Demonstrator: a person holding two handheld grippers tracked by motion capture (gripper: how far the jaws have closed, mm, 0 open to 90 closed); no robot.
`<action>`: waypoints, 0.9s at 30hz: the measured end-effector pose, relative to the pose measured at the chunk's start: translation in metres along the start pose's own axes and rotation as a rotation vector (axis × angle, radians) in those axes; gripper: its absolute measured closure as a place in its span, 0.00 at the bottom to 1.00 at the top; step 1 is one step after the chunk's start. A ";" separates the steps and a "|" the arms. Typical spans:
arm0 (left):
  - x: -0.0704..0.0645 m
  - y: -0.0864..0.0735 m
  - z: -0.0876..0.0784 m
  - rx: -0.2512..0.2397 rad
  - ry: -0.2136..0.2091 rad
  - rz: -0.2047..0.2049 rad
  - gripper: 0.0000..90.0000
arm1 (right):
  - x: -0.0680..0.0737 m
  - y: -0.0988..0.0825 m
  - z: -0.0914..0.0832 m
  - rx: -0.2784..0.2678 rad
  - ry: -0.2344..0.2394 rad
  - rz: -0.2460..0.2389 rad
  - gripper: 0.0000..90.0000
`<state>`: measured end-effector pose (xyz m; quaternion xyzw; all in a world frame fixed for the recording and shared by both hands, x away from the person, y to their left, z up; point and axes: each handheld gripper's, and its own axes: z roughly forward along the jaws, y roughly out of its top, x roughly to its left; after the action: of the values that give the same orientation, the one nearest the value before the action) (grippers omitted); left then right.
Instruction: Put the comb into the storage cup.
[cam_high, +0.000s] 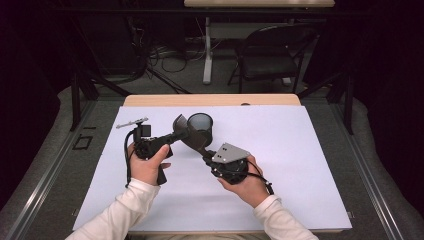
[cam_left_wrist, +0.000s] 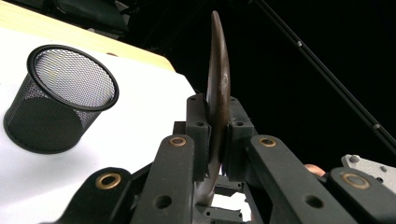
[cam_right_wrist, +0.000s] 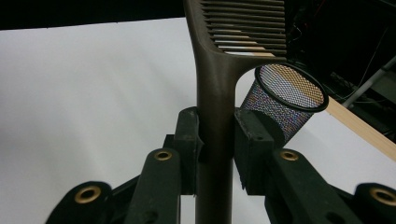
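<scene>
Left tool (cam_high: 176, 135): jaws pressed together on a thin brown comb (cam_left_wrist: 217, 88), seen edge-on in the left gripper view, standing up between the two pads. In the high view this tool comes in from the left of the mesh cup (cam_high: 201, 127), and the comb's broad end (cam_high: 180, 122) sits just beside the cup's left wall, above the tabletop.

Right tool (cam_high: 206, 152): jaws pinching the same comb by its handle (cam_right_wrist: 215, 93). The right gripper view shows the handle running straight up between the pads, with the toothed part (cam_right_wrist: 247, 25) spreading toward the top right. In the high view this tool sits just in front of the cup, on the person's side, with its grey three-cornered plate (cam_high: 230, 152) facing up.

Comb: held by both tools at once, off the tabletop, curving round the cup's front-left side. Whether it touches the cup I cannot tell.

Mesh cup: black wire, open mouth, standing on the white sheet (cam_high: 300, 165) that covers the tabletop, toward the far middle of it. It looks tilted in both gripper views (cam_left_wrist: 60, 98) (cam_right_wrist: 287, 100).

Hands: left hand (cam_high: 147, 165) and right hand (cam_high: 250, 187) grip the tool bodies near the cup's front, white sleeves trailing toward the near edge.

Beyond the cup, past the far edge: a dark folding chair (cam_high: 270, 55) on the floor.
</scene>
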<state>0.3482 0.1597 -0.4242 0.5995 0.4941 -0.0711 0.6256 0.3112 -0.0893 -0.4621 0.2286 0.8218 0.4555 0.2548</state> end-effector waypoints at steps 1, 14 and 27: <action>0.000 0.000 0.000 -0.001 0.000 -0.001 0.93 | 0.000 0.000 0.000 0.002 0.001 0.002 0.81; 0.002 0.002 0.003 0.000 0.007 -0.012 0.93 | 0.000 0.000 0.002 0.005 0.001 0.012 0.80; 0.003 0.002 0.007 -0.011 0.003 -0.023 0.93 | -0.002 -0.002 0.002 -0.001 -0.003 0.027 0.78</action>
<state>0.3548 0.1559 -0.4260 0.5904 0.5025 -0.0746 0.6272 0.3139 -0.0904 -0.4640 0.2405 0.8179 0.4590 0.2501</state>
